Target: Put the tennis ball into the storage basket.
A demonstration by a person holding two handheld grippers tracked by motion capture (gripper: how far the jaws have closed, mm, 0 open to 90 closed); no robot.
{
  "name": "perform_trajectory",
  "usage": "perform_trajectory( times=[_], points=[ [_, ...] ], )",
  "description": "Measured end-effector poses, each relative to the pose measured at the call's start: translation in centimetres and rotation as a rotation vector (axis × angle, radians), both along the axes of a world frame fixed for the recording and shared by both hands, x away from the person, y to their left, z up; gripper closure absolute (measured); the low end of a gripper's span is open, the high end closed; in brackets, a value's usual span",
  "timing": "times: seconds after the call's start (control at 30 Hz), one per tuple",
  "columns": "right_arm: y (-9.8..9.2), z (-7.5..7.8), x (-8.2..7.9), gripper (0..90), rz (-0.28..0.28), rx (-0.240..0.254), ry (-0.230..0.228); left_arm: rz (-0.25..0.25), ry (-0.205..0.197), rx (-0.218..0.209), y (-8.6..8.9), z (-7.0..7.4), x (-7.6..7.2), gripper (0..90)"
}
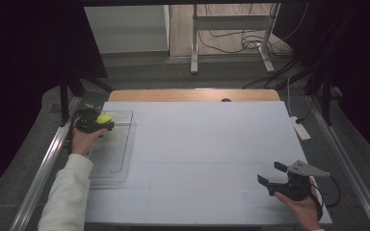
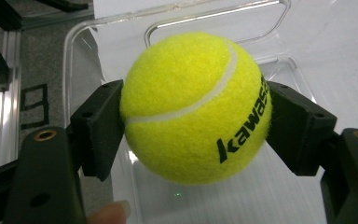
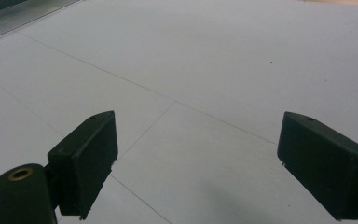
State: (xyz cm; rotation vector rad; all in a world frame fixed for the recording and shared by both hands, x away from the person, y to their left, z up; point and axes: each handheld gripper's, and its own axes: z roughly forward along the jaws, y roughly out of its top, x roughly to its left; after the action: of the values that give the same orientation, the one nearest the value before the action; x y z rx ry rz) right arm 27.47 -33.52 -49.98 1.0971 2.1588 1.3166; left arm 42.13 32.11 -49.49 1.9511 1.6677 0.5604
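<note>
We are seeing the tennis ball (image 2: 196,107) being squeezed between the left gripper's (image 1: 94,123) jaws, hanging over the clear tray (image 1: 120,159) at the bench's (image 1: 197,144) nine o'clock. At five o'clock, the right gripper (image 1: 272,175) is holding its jaws wide apart over bare bench.

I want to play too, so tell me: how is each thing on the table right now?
tennis ball: clamped between the jaws, above the tray.
left tool: shut on the tennis ball.
right tool: open, holding nothing, over the white table.
clear plastic tray: lying flat at the table's left edge, nothing resting in it.
</note>
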Motion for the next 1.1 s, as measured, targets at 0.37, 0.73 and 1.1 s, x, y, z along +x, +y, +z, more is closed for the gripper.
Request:
perform_trajectory(
  times=[0.37,0.73,1.1],
  points=[
    [-0.01,-0.04,0.02,12.1,0.0,0.0,0.002,-0.001,0.027,0.031,-0.27,-0.41,0.23,26.2],
    [0.0,-0.05,0.04,12.0,0.003,0.004,0.004,-0.018,0.054,0.065,-0.64,-0.7,0.41,26.0],
    [-0.01,-0.04,0.02,12.0,0.002,0.004,0.003,-0.016,0.09,0.081,-0.88,-1.02,0.65,25.8]
  ],
)
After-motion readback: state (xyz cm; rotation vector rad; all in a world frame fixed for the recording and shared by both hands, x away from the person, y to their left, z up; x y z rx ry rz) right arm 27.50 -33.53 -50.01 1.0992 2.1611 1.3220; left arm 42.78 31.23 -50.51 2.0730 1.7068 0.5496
